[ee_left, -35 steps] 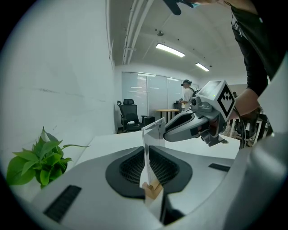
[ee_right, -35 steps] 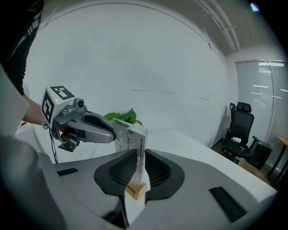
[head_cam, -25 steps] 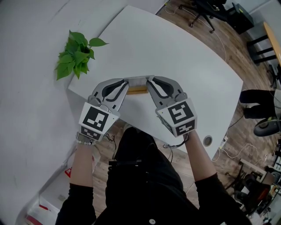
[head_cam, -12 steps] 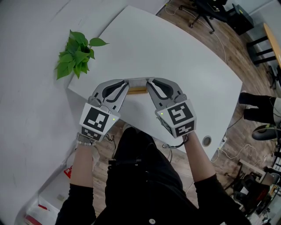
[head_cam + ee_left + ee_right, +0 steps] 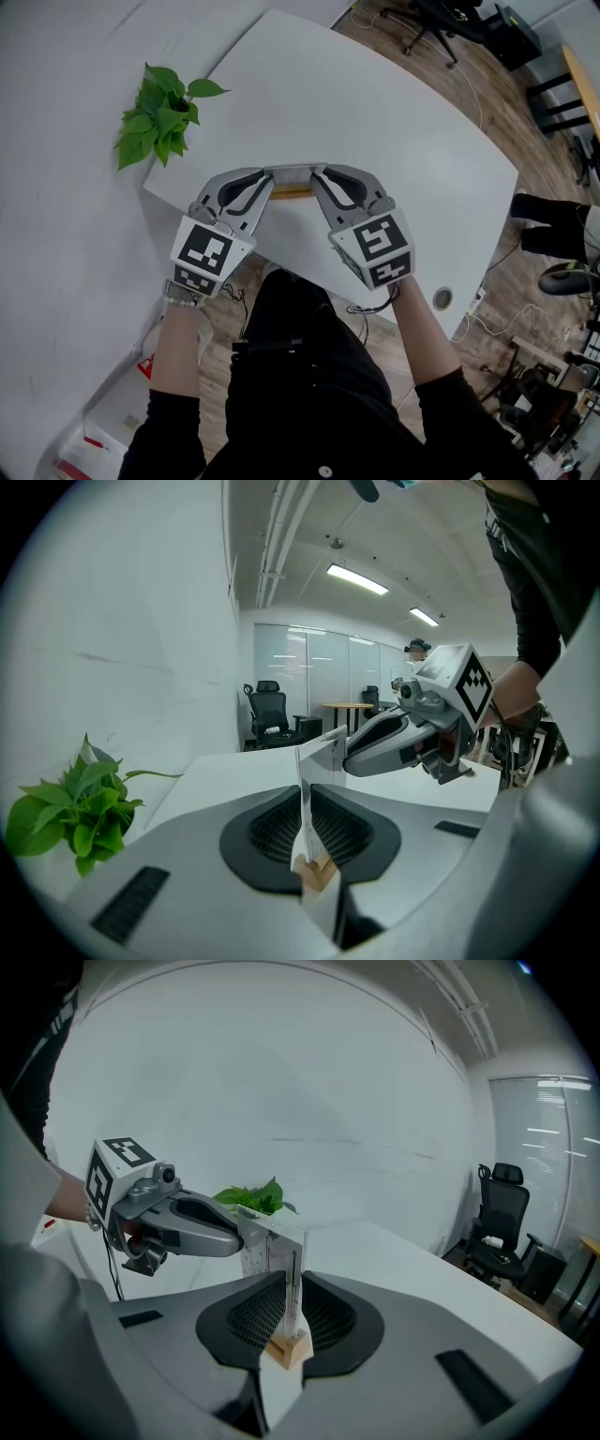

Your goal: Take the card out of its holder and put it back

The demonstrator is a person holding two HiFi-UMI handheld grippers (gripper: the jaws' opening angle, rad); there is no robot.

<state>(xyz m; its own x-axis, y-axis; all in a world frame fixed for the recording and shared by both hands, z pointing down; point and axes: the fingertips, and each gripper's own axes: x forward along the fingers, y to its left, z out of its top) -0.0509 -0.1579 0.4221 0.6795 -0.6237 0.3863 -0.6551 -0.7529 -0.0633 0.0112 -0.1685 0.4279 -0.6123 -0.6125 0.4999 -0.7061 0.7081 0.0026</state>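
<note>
Thin clear plastic card (image 5: 292,174) standing in its pale wooden block holder (image 5: 292,194), pinched at both ends.
Head view: left tool (image 5: 269,181) and right tool (image 5: 317,178) meet over the white worktop (image 5: 375,112). Left gripper view: jaws clamped on the card's edge. Right gripper view: jaws clamped on the opposite, faintly printed edge.

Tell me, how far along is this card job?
Done: nothing that shows; the card stands in its wooden holder. In hand: the left gripper and right gripper each pinch one end of it. Left, apparently: lifting it out and slotting it back.
</note>
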